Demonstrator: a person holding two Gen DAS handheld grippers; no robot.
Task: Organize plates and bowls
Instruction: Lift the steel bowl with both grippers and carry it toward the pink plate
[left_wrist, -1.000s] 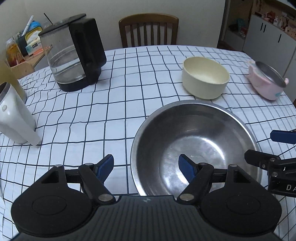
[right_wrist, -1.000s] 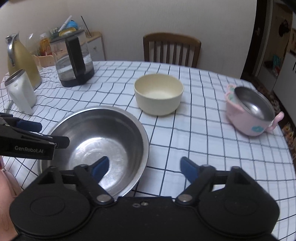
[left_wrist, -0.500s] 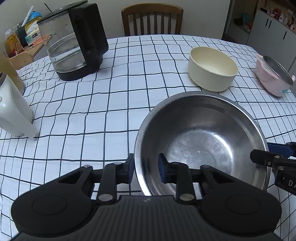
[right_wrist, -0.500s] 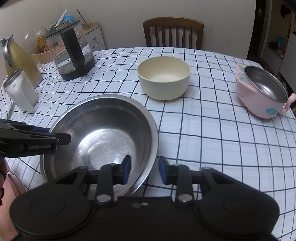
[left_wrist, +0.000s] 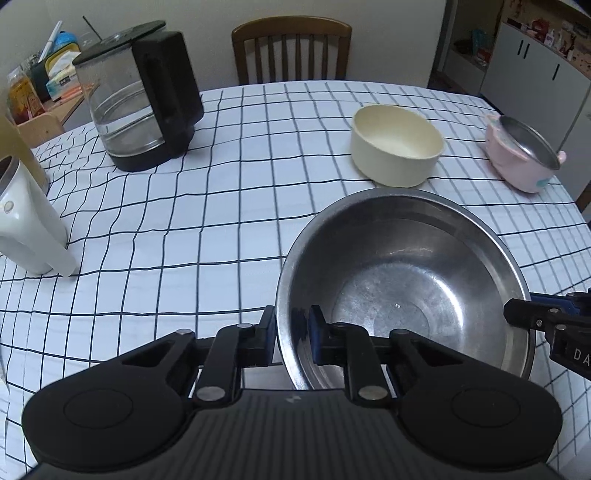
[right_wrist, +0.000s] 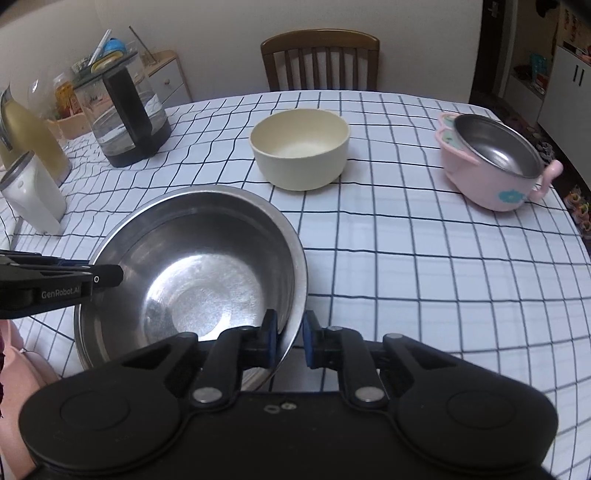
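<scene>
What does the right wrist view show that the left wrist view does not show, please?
Only the right wrist view: the pink bowl's handle, a yellow jug and a pink sleeve.

Only the left wrist view: white cabinets.

Both: the steel bowl, its rim clamped by the left gripper and the right gripper, whose jaws have just been closing; also the cream bowl, the glass kettle, the white container and the chair.

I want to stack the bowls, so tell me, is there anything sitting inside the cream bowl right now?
No, the cream bowl shows only its bare pale inside in the right wrist view.
</scene>
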